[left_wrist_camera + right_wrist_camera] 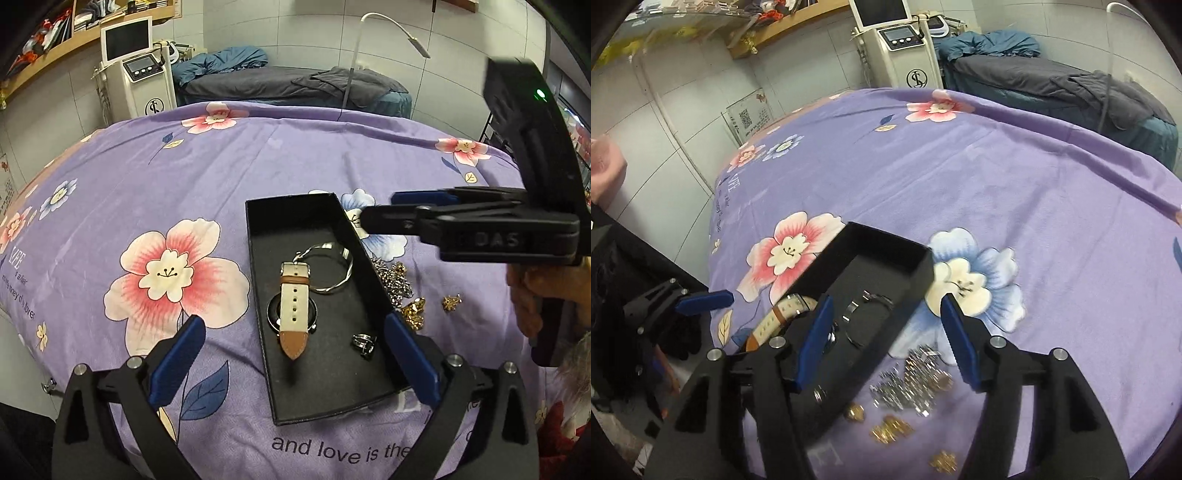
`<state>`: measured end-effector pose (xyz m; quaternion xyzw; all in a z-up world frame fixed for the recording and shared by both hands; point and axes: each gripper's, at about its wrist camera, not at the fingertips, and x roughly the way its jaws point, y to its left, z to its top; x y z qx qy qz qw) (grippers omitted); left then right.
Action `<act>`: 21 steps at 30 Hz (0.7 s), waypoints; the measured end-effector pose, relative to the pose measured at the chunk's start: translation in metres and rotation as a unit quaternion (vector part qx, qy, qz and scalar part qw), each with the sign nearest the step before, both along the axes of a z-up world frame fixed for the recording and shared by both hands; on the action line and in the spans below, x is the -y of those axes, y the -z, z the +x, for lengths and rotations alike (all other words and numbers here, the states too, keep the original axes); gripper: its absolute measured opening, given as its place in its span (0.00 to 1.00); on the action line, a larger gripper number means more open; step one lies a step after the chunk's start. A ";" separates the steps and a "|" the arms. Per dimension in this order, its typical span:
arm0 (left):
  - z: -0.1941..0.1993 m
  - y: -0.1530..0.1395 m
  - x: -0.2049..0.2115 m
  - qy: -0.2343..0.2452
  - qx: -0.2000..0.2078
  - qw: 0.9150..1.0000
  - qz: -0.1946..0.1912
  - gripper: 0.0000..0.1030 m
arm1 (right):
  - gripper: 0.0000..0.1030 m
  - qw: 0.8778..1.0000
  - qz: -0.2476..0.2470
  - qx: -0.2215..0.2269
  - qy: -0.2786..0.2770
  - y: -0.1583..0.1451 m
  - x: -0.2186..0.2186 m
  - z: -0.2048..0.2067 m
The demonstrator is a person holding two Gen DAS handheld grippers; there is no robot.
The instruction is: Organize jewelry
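An open black box (332, 380) lies on the purple flowered cloth. Inside it are a watch (293, 306) with a white and brown strap, a silver bangle (334, 271) and a small ring (364, 344). My left gripper (295, 360) is open, its blue pads standing either side of the box's near end. To the right of the box lie a silver chain pile (395, 282) and gold pieces (413, 313). My right gripper (888, 341) is open above the box's right wall (908, 269) and the silver chain pile (916, 374), with nothing held.
The purple cloth (258, 158) covers a wide round surface. Further gold pieces (890, 432) lie near its front edge. A white machine with a screen (140, 74) and a grey bed (288, 85) stand beyond. A hand (535, 295) holds the right gripper.
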<state>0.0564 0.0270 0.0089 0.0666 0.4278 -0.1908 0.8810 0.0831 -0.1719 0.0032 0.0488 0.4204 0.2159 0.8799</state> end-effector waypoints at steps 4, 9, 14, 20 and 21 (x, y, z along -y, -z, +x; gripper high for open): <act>-0.005 0.001 0.001 -0.006 0.000 1.000 -0.003 0.94 | 0.59 0.999 -0.050 0.001 0.007 0.004 0.016 -0.019; -0.019 0.000 0.008 0.001 0.014 1.000 -0.001 0.94 | 0.59 0.996 -0.087 -0.014 0.018 0.019 0.039 -0.044; -0.039 -0.003 0.026 0.032 0.032 0.999 0.016 0.94 | 0.59 0.996 -0.083 -0.020 -0.003 0.030 0.044 -0.069; -0.057 -0.002 0.040 0.059 0.047 0.997 0.020 0.90 | 0.44 0.990 -0.132 -0.011 -0.039 0.043 0.030 -0.081; -0.059 -0.001 0.042 0.063 0.047 0.997 0.019 0.87 | 0.43 0.991 -0.130 -0.010 -0.039 0.044 0.030 -0.080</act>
